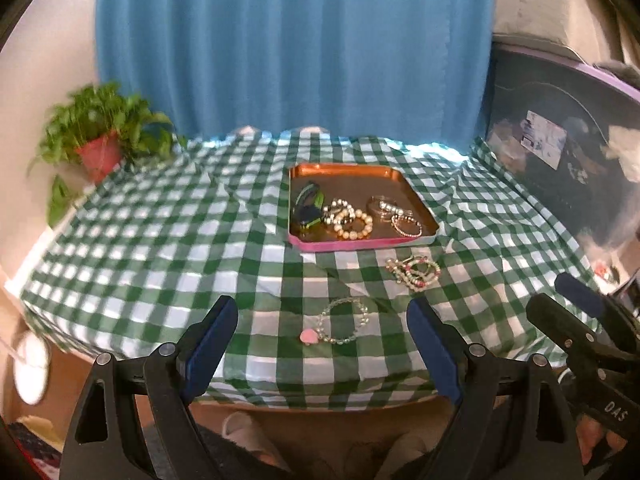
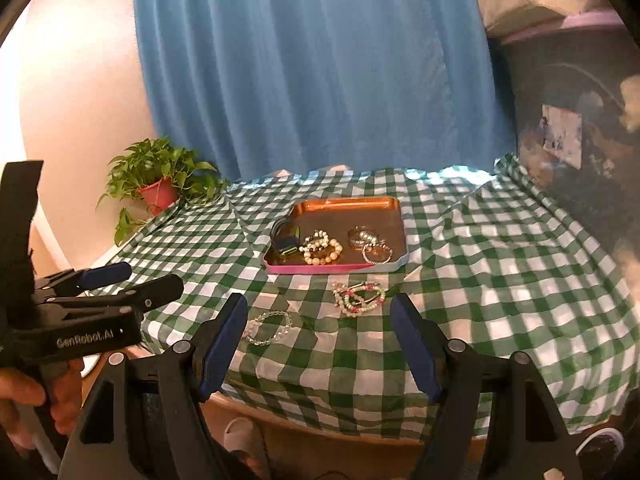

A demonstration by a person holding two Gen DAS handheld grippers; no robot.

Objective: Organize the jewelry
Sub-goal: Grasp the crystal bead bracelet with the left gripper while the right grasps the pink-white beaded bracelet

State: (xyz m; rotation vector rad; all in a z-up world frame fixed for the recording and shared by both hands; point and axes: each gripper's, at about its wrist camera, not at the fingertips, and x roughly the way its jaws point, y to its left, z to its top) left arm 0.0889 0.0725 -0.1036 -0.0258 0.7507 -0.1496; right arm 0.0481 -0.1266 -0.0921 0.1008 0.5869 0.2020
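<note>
Presently, from left to right: a potted plant [image 1: 100, 136] stands at the far left corner of the checked tablecloth [image 1: 160, 240]. Left gripper [image 1: 320, 344] has fingers spread, empty, above a clear bead bracelet [image 1: 344, 320]. Beyond lies the tray [image 1: 344, 172] holding bracelets. A beaded tangle [image 2: 360, 298] lies just before it. Right gripper [image 2: 320, 344] likewise has fingers spread, empty.
</note>
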